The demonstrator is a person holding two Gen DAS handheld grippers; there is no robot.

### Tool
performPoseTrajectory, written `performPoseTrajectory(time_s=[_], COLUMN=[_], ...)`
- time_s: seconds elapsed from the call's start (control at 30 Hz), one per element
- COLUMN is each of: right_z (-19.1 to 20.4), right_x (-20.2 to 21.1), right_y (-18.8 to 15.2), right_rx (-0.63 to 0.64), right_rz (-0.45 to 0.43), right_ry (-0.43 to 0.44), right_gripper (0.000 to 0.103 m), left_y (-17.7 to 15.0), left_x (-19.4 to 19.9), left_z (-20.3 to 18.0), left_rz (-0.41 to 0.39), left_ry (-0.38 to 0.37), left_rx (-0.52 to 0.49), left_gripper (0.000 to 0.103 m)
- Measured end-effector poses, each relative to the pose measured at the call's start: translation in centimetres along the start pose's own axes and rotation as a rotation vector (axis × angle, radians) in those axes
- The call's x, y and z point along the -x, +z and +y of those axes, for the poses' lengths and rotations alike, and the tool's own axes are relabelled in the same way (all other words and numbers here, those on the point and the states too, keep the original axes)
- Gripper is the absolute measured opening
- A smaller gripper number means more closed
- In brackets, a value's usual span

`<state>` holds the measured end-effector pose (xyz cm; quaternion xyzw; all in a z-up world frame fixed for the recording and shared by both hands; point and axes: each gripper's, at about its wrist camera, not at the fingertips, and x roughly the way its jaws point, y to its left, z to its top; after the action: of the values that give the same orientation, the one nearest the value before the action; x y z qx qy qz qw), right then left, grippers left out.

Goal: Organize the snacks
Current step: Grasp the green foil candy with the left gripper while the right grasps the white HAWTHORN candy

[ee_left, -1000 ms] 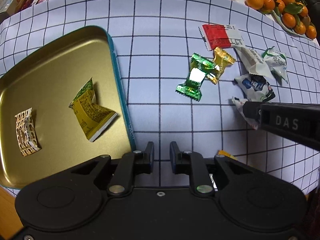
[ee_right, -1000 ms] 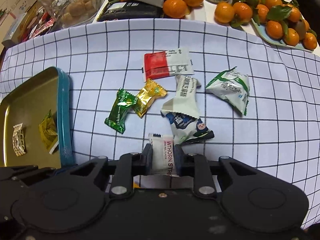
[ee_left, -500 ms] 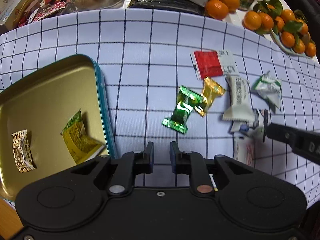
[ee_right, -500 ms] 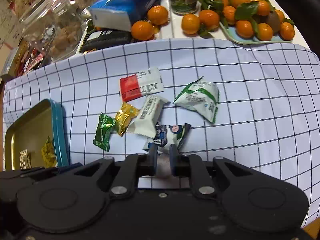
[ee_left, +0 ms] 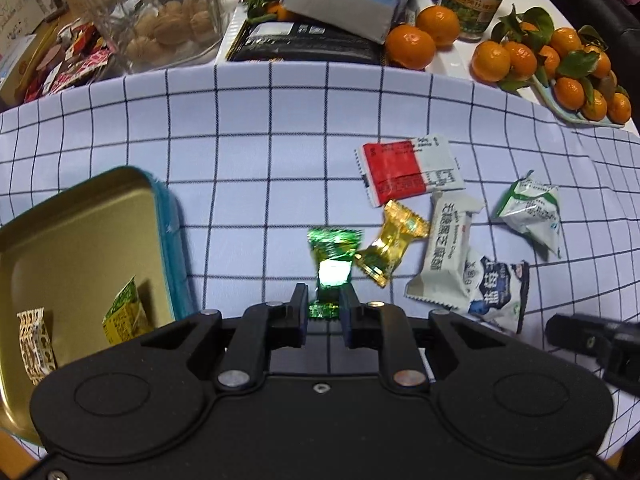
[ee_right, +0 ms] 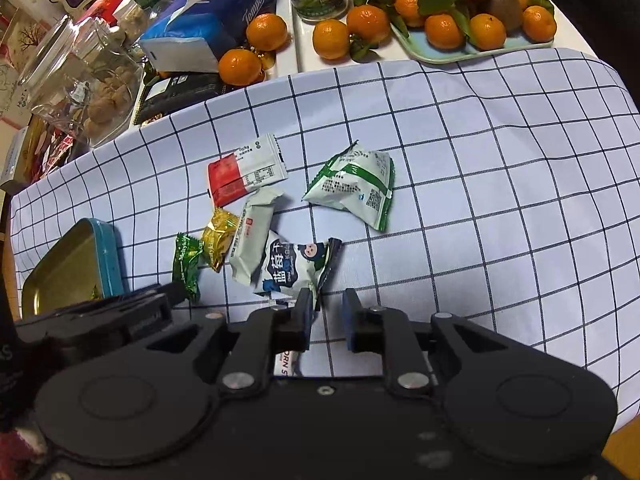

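**Green candy between the left jaws**

Left gripper (ee_left: 324, 306): jaws narrowed around the near twisted end of the green candy (ee_left: 332, 256), seemingly pinching it, though contact hard to confirm. Shiny green foil wrapper, bright glare at the middle, far end fanned out and crinkled. Lying on the checked cloth (ee_left: 248, 168) over the table, between the tin (ee_left: 80, 216) at the left edge and the pile of snacks toward the right.

Touching the candy's right side: a gold candy (ee_left: 394, 246), also foil-wrapped. Beyond it, a red-and-white packet (ee_left: 408, 172), a white bar wrapper (ee_left: 444, 248), a blue-and-white pouch (ee_left: 498, 288) and a green-and-white pouch (ee_left: 530, 212), loosely bunched.

Inside the gold-lined, teal-walled tin: a yellow-green packet (ee_left: 124, 312) and a brown-patterned candy (ee_left: 36, 344), apart from each other.

Right gripper (ee_right: 324, 312): jaws partly open, nothing gripped; left finger's tip just at the blue-and-white pouch's corner. Printed white packet (ee_right: 286, 366) partly hidden under the gripper body.

Along the far edge: tangerines (ee_right: 452, 28) on a plate.
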<state>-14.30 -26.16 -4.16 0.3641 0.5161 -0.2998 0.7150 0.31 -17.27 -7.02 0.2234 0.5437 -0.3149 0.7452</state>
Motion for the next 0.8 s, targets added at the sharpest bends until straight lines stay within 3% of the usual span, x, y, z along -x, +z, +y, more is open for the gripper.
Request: performPoseTrajectory(time_s=[0.27,0.37,0.5,0.8], right_z=[-0.7,-1.4,-1.7,-0.5], right_x=[0.1,0.3,0.8,3.4], right_y=[-0.4,-0.2,0.0,-0.2], right_rx=[0.001,-0.017,-0.027,0.086], right_rz=[0.007,-0.001,-0.026,-0.226], right_ry=[0.000,0.000,0.004,-0.090], right_gripper=[0.025,0.027,0.038,0.063], left_y=[0.7,0.7,0.7,1.0], left_x=[-0.5,-0.6,-0.7,-0.6], left_z=[-0.7,-0.6,-0.3,1.4], left_rz=[-0.009,-0.005,-0.001,0.020], left_ry=[-0.007,-0.001,0.005,-0.080], left_rx=[0.012,0.018,0.032,0.128], left_gripper=[0.043,0.044,0.044,0.044])
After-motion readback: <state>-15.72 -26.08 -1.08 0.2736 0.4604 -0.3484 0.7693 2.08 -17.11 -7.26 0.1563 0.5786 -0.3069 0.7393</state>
